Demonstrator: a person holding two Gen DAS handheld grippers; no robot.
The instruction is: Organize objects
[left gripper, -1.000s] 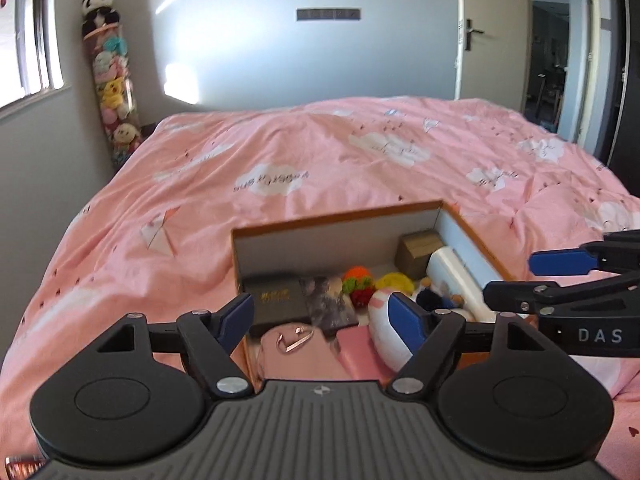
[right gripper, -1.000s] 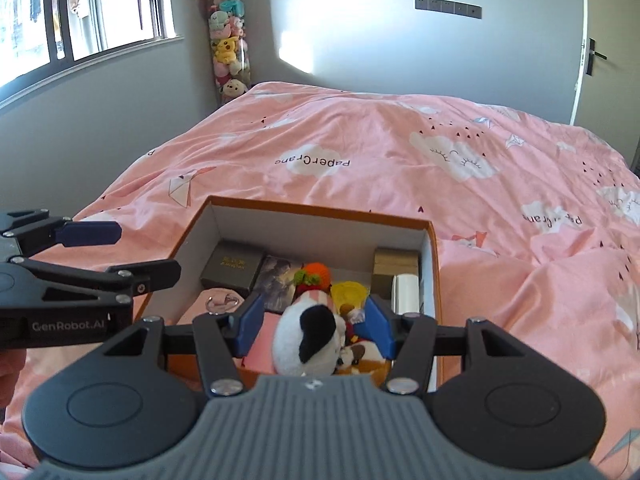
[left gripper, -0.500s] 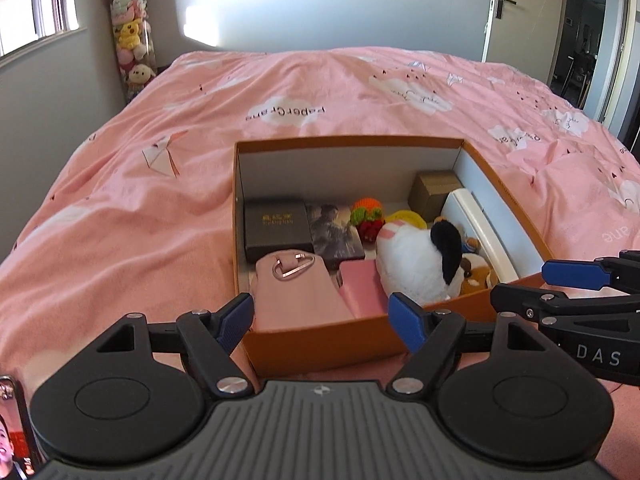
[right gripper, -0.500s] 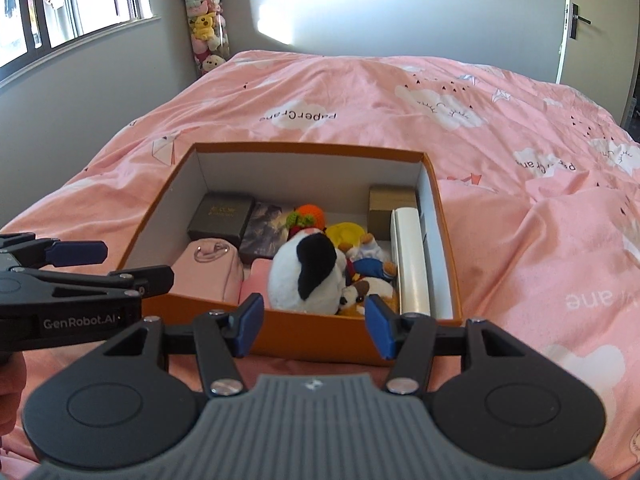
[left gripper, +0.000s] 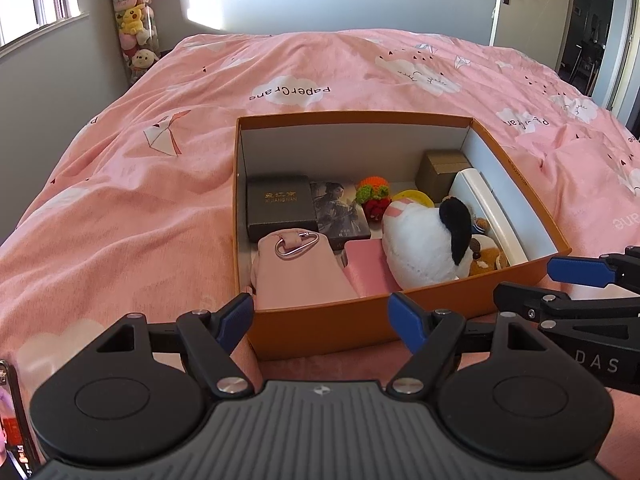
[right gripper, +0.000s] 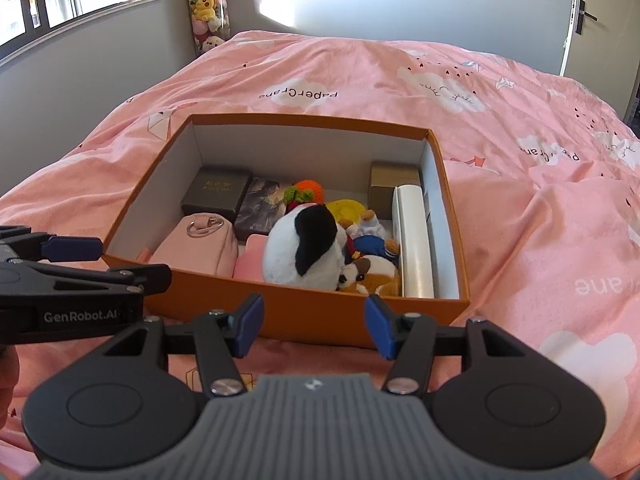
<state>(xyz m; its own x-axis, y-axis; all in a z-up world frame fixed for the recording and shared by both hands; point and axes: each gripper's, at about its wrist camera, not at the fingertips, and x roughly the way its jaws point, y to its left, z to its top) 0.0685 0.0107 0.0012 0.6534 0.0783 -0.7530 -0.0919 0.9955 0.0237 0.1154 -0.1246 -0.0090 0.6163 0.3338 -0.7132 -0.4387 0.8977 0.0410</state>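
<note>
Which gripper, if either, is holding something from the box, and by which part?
Neither. The left gripper and right gripper both have open, empty jaws, in front of the box, and touch nothing inside it.

In the left wrist view, the orange cardboard box's (left gripper: 320,326) near wall hides the lower part of the pink fabric pouch (left gripper: 298,276) and the flat pink item (left gripper: 366,268) beside it. The white-and-black plush toy (left gripper: 424,240) covers most of the yellow disc (left gripper: 416,197) and the small brown plush (left gripper: 490,258). A phone-like screen (left gripper: 10,420) is cut off by the left edge. In the right wrist view, gold lettering on the dark square box (right gripper: 216,192) is too small to read.
</note>
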